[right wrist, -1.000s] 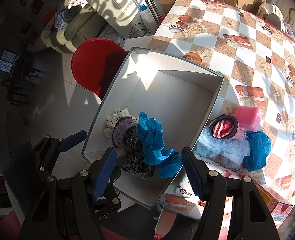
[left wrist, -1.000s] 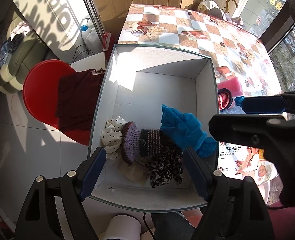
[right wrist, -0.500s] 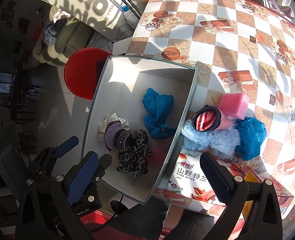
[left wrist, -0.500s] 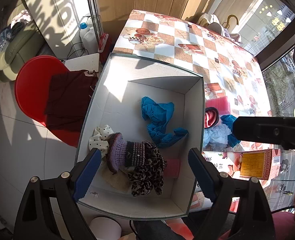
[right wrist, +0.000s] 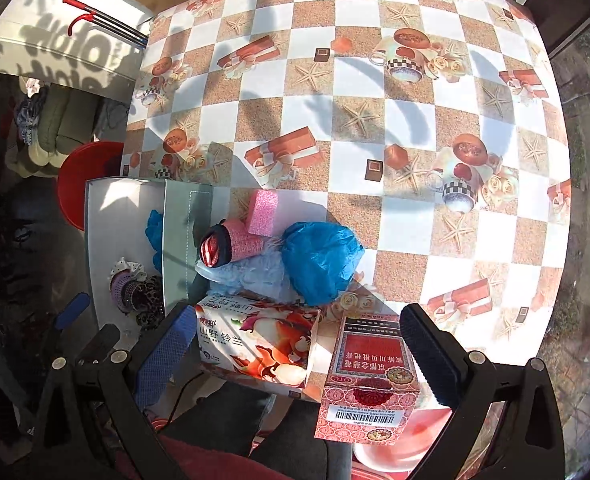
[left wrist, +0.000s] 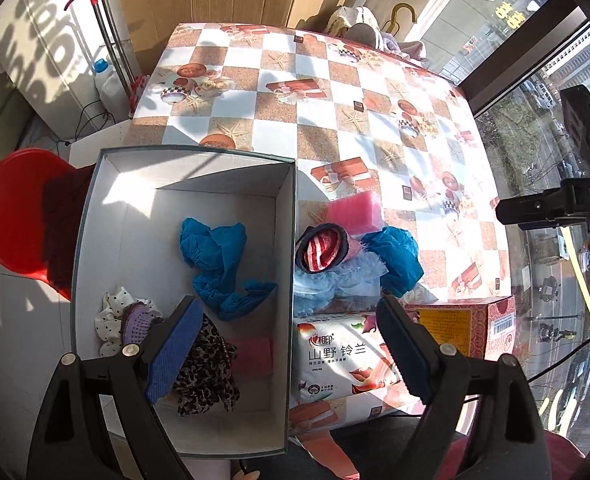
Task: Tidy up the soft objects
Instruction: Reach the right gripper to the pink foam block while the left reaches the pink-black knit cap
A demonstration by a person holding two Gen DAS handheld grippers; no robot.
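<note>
Both tools were released and carried nothing: the left tool (left wrist: 291,344) hung over the near end of the white cardboard box (left wrist: 95,216), the right tool (right wrist: 295,344) over the worktop's (right wrist: 375,92) near edge above a glossy tissue pack (right wrist: 255,340) and a red carton (right wrist: 369,380). Inside the box lay a leopard-print cloth (left wrist: 207,368), a knitted purple hat (left wrist: 137,320) and, farther in, a crumpled blue cloth (left wrist: 219,256). Beside the box's right wall sat a striped-lined beanie (right wrist: 225,244), a rumpled blue bag (right wrist: 321,260) and a pink foam block (right wrist: 263,213).
</note>
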